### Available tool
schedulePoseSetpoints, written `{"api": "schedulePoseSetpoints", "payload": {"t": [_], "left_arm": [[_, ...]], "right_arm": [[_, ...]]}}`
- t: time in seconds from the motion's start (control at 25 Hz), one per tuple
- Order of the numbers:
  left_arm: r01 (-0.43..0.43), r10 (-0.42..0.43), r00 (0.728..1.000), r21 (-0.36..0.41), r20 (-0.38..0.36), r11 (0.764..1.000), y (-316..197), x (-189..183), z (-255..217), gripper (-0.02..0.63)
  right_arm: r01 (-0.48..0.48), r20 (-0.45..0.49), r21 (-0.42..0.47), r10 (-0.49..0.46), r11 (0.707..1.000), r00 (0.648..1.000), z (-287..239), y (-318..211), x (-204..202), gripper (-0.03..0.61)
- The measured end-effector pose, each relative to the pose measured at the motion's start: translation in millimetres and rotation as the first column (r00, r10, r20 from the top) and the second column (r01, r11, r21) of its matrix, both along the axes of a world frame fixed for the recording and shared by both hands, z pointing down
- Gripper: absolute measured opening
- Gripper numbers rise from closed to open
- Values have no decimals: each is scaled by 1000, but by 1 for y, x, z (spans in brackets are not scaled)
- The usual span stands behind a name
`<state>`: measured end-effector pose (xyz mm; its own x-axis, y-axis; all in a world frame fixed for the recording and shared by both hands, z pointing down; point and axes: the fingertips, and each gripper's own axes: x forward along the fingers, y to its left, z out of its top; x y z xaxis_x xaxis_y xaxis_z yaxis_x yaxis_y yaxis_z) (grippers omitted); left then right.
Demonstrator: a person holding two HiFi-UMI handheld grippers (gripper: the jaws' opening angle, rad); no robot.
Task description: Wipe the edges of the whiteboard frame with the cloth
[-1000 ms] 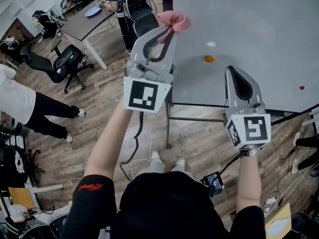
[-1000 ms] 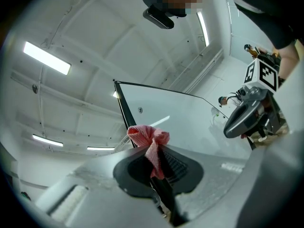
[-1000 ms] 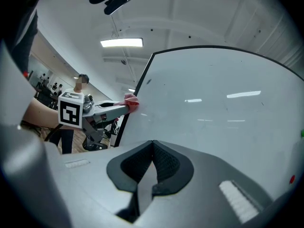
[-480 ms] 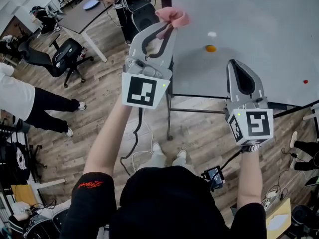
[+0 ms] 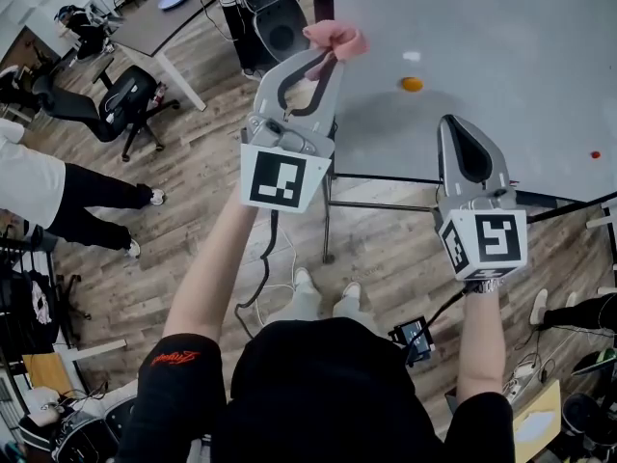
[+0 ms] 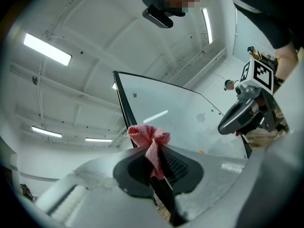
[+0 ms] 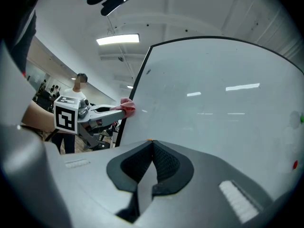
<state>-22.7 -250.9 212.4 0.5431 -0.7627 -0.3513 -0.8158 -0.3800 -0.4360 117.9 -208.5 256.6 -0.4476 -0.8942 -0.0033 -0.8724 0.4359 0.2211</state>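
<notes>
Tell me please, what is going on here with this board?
A person holds a gripper in each hand. The left gripper is shut on a pink cloth and holds it against the black frame at the left edge of the whiteboard. The right gripper is shut and empty, pointing at the board near its lower edge.

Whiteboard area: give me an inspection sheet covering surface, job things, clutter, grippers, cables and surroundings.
Surface: whiteboard, grey-white, with a black frame.
Job's things: pink cloth at the frame's left edge.
Clutter: orange spot and red dot on the board.
Grippers: left gripper shut on the cloth; right gripper shut, empty.
Cables: black cable hanging to the floor.
Surroundings: office chair, table, a person standing.
</notes>
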Motion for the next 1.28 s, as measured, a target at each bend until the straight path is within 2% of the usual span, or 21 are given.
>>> {"api": "schedulePoseSetpoints", "payload": {"t": [1.28], "left_arm": [[-19,14,999,-132,-31,991,-5,1,68,21]], "right_arm": [[11,2,-90,-11,996,1000,41,-10,-2,2]]}}
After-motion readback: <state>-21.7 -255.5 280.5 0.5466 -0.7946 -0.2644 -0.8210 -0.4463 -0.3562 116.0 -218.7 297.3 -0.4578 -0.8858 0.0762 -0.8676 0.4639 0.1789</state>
